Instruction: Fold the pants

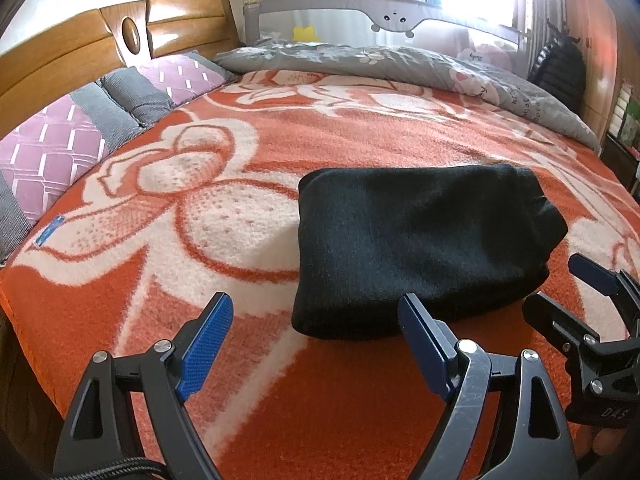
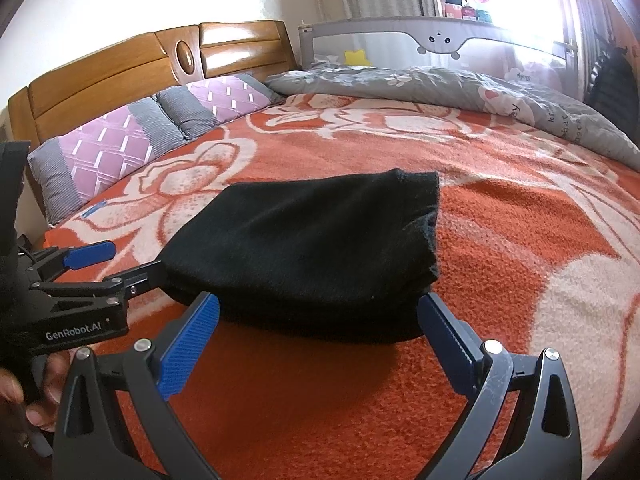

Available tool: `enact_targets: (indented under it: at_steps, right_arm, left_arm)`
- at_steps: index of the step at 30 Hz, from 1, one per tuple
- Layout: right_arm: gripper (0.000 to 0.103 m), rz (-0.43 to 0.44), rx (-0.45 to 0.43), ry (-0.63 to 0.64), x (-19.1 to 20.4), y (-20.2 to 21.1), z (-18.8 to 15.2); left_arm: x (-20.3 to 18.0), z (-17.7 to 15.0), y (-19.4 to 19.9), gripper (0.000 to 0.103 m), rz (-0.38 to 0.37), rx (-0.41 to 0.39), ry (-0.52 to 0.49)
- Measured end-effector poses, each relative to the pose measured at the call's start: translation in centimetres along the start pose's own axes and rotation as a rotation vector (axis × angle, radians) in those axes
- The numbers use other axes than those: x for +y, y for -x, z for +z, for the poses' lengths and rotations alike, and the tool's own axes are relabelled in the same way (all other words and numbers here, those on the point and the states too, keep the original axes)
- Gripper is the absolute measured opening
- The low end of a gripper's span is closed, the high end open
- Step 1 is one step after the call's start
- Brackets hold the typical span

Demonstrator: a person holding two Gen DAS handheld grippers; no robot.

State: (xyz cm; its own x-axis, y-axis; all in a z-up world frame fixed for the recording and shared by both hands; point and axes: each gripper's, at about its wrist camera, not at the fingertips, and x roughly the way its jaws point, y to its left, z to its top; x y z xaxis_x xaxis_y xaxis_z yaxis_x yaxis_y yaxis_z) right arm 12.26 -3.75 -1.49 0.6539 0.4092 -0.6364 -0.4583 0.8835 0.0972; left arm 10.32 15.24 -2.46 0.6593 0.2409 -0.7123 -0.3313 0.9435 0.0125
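The black pants lie folded into a compact thick bundle on the orange and white blanket; they also show in the right wrist view. My left gripper is open and empty, just short of the bundle's near left edge. My right gripper is open and empty, its blue-padded fingers either side of the bundle's near edge. The right gripper also shows in the left wrist view, and the left gripper in the right wrist view, beside the bundle.
Purple and grey pillows lie along the wooden headboard at the left. A grey patterned quilt is bunched along the far side before a grey bed rail. A black jacket hangs at the right.
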Motion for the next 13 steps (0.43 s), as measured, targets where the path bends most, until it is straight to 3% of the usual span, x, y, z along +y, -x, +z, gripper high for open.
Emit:
enact_targets:
  at_steps: [13]
  right_arm:
    - [0.100,-0.006,0.011,-0.019,-0.65,-0.15,0.08]
  left_arm:
    - [-0.42,-0.11,0.17,0.085,-0.009,0.022,0.002]
